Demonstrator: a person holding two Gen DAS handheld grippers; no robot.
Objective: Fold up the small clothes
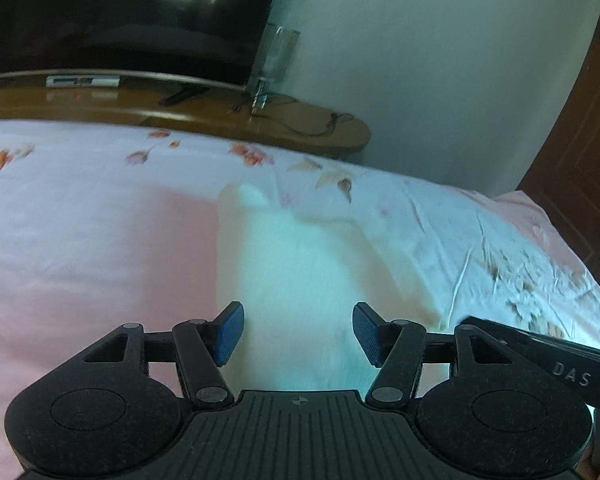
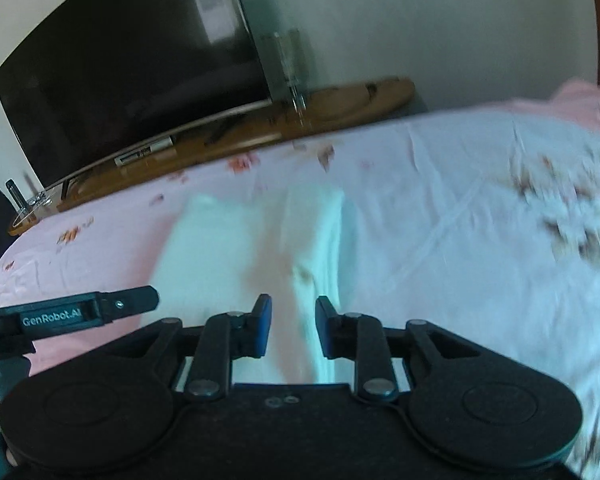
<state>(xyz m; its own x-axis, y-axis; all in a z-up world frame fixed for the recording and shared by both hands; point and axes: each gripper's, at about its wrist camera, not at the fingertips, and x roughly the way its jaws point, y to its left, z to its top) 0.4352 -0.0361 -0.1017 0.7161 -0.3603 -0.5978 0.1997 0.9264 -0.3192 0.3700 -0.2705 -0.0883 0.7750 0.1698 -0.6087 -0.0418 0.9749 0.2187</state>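
Risk: the one pale white, soft-fabric small garment (image 1: 292, 264), lying on the pink floral-print bed sheet (image 1: 80, 240), may slide or bunch if either gripper pinches only one layer, as both views are blurred and its edges are unclear. Count, left to right: one left black gripper (image 1: 298, 332), jaws spread and empty above the garment's near end; one right black gripper (image 2: 293, 326), jaws parted and holding nothing; one dark television screen (image 2: 132, 80) on one brown wooden surface (image 2: 340, 100) beyond.

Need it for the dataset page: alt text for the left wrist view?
Open left tongs hover over a pale garment lying on a pink floral bedsheet. Behind the bed, a dark TV stands on a wooden stand; part of the right tongs shows at right.
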